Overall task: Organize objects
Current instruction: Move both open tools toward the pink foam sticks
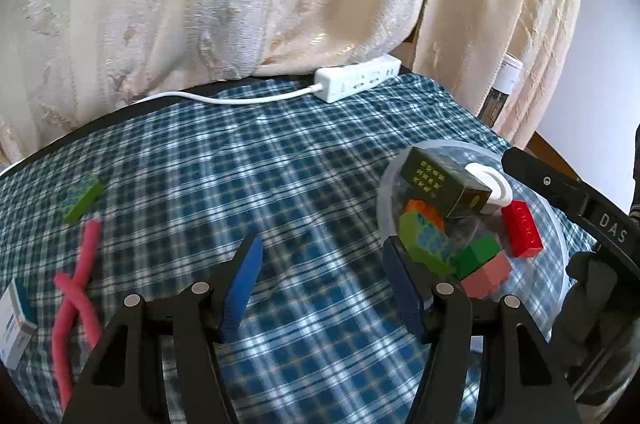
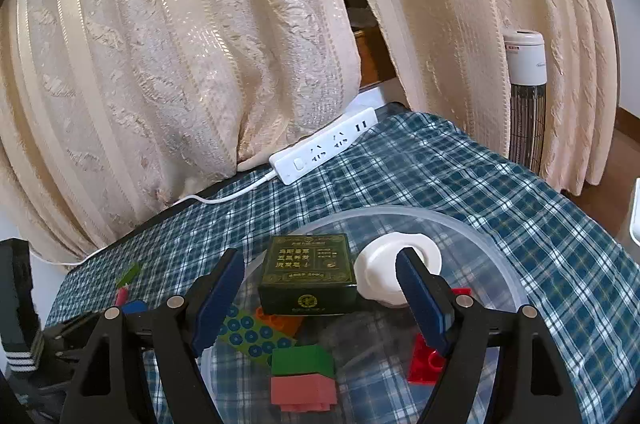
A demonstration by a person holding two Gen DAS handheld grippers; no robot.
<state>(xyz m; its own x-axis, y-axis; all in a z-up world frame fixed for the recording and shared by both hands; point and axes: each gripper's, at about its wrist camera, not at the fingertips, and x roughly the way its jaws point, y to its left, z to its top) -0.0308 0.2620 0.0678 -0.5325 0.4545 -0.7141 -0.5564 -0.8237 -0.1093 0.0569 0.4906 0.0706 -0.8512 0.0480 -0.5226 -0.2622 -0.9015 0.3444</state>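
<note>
- Blue-padded jaws of the left gripper (image 1: 322, 288) stand apart with nothing between them, only checked tablecloth (image 1: 256, 159) showing in the gap.
- Outward and to that gripper's left lie the loose pieces not yet gathered: a pink foam rod (image 1: 76, 288) crossed over itself, a green brick (image 1: 82, 197) just beyond its far tip, and a white box (image 1: 14, 324) at the picture's edge.
- That rod runs roughly away from the camera, so its long axis lies nearly along the line the left fingers point; closing across it would probably need little turning of the wrist, only a shift leftward.
- To the left gripper's right sits the clear bowl (image 1: 556, 224), already holding bricks, a dark green box (image 1: 444, 183) and a white lid (image 1: 496, 189).
- Right gripper (image 2: 320, 298) hangs over that same bowl (image 2: 472, 224), jaws spread and gripping nothing; the dark green box (image 2: 308, 274) sits between and beyond its fingers, the white lid (image 2: 384, 266) behind the right one.
- From the right wrist view the loose green brick (image 2: 128, 274) shows far off at the left, past the left gripper's black frame.
- Judged from this, the left hand is much the nearer to the remaining pieces, and the bowl lies to its right for the return.
</note>
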